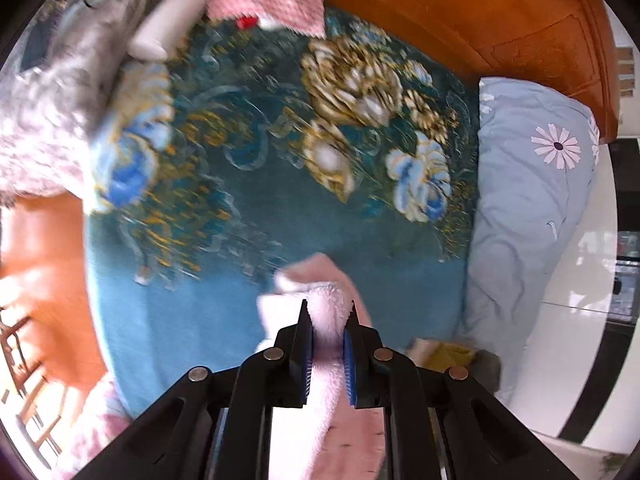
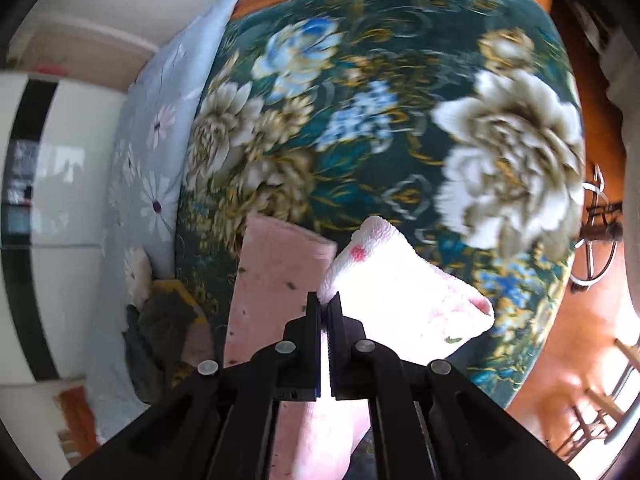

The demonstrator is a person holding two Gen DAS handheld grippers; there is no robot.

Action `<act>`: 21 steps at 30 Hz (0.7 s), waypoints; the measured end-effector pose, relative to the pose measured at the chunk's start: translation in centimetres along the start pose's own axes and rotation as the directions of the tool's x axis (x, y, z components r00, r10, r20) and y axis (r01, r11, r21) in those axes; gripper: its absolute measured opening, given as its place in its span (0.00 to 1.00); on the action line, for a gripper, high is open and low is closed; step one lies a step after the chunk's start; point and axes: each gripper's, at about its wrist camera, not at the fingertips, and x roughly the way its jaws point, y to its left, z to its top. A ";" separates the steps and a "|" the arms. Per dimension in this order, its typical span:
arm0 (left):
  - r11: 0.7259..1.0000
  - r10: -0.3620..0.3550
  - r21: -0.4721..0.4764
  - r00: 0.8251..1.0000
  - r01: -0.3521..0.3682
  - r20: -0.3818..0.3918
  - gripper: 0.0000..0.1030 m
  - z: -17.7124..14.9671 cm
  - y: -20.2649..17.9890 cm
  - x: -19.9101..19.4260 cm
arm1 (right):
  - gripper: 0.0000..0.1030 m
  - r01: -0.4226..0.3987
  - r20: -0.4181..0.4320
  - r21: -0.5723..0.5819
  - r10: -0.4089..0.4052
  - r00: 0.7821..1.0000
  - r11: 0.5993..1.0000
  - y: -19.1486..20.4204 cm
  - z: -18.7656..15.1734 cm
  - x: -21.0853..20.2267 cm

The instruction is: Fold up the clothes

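Lifting pink garment (image 1: pixel 328 320) off floral bed cover (image 1: pixel 280 160) | L tool (image 1: pixel 329 312) & R tool (image 2: pixel 328 300) both clamped on its edges | fold prob. just starting, none visible; pink item (image 1: pixel 276 4) at cover's far edge.

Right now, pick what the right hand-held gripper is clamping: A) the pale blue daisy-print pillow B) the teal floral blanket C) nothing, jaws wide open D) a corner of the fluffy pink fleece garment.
D: the right hand-held gripper pinches the fluffy pink fleece garment.

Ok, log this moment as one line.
left fingers: shut on pink garment | right fingers: shut on pink garment | floral blanket below
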 end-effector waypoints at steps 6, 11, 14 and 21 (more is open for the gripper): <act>0.986 -0.097 -0.147 0.989 0.080 -0.109 0.13 1.3 -2.2 3.0 | 0.02 0.102 -0.038 -0.015 -0.102 0.994 0.995 5.5 -0.1 4.4; 0.989 -0.130 -0.096 0.981 0.116 -0.147 0.13 2.9 -5.0 4.2 | 0.02 0.117 0.007 -0.048 -0.117 0.993 0.992 9.4 0.6 5.0; 0.990 -0.107 -0.111 0.985 0.092 -0.134 0.13 4.1 -5.4 6.3 | 0.02 0.140 0.014 -0.052 -0.140 0.990 0.989 11.0 1.2 6.3; 0.986 -0.077 -0.156 0.988 0.055 -0.136 0.13 5.5 -7.0 11.9 | 0.02 0.176 -0.011 -0.064 -0.177 0.984 0.982 15.0 1.9 11.1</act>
